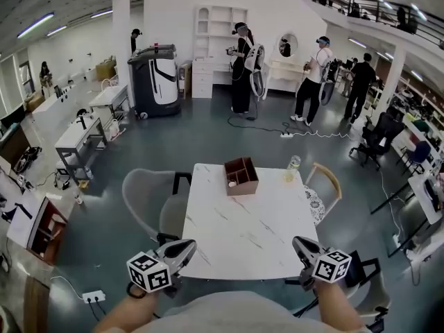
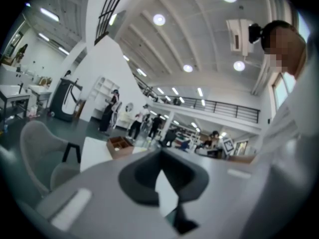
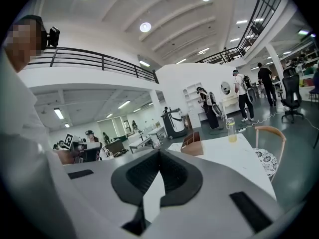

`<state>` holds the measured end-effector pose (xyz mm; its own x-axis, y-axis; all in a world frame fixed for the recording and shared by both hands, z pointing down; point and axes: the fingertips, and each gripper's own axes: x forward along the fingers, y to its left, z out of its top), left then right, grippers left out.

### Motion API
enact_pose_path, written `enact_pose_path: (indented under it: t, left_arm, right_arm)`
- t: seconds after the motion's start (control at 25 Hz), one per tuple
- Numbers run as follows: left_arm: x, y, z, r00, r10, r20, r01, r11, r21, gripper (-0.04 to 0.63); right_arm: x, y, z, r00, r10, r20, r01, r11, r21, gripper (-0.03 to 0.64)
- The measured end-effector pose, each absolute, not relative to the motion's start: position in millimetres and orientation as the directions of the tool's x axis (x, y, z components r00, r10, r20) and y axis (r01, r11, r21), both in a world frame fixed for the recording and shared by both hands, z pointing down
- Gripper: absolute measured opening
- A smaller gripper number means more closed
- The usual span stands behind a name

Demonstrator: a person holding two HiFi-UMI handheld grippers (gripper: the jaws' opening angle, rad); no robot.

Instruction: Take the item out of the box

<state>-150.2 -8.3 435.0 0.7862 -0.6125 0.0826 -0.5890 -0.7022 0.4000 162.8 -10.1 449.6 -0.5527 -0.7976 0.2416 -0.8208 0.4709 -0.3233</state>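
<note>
1. Head view shows a white desk point(image 1: 250, 234) with a marble pattern, and a brown wooden box point(image 1: 241, 175) standing at its far side.
2. The box is open at the top and has dividers inside. A small pale round item point(image 1: 232, 183) lies in the compartment at its near left corner.
3. A clear bottle point(image 1: 293, 166) with yellowish liquid stands upright near the box, to its right, at the far right corner of the desk.
4. The left gripper point(image 1: 189, 245) is at the near left corner of the desk and the right gripper point(image 1: 298, 243) at the near right corner. Both are well apart from the box.
5. Each gripper carries a cube with black-and-white square markers. These are patterns only, and I can read no letters on them.
6. In the left gripper view, the jaws of the left gripper point(image 2: 160, 153) are pressed together with nothing between them. The box point(image 2: 119, 146) is seen far ahead, to the left.
7. In the right gripper view, the right gripper point(image 3: 159, 153) is also closed and empty. The box point(image 3: 193, 143) and the bottle point(image 3: 230, 129) stand beyond it.
8. A grey chair point(image 1: 149, 200) stands at the desk's left side and a wooden chair point(image 1: 326, 182) at its right.
</note>
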Motion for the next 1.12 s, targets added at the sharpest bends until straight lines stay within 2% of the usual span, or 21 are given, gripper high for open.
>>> enact_pose_path:
  t: [0.24,0.68,1.12]
  left_arm:
    - [-179.4,-52.5,446.6,0.813,-0.576,0.084,-0.552,-0.716,0.428,0.005]
    - [-193.0,-96.9,461.3,0.839,-0.536,0.096,-0.518,-0.731,0.446,0.005]
    - [-156.7,-121.2,471.4,0.816,-0.561,0.142,-0.559,-0.700,0.444,0.005]
  right_arm:
    - [129.8,-40.6,450.3,-0.523,-0.810,0.266,-0.841,0.438,-0.317,0.006]
    - [121.2,-78.5,459.8,-0.478,-0.828,0.293,-0.863,0.381,-0.330,0.006]
    - [153.9,-116.2,479.9,-0.523,-0.799,0.295,-0.832,0.404,-0.380,0.006]
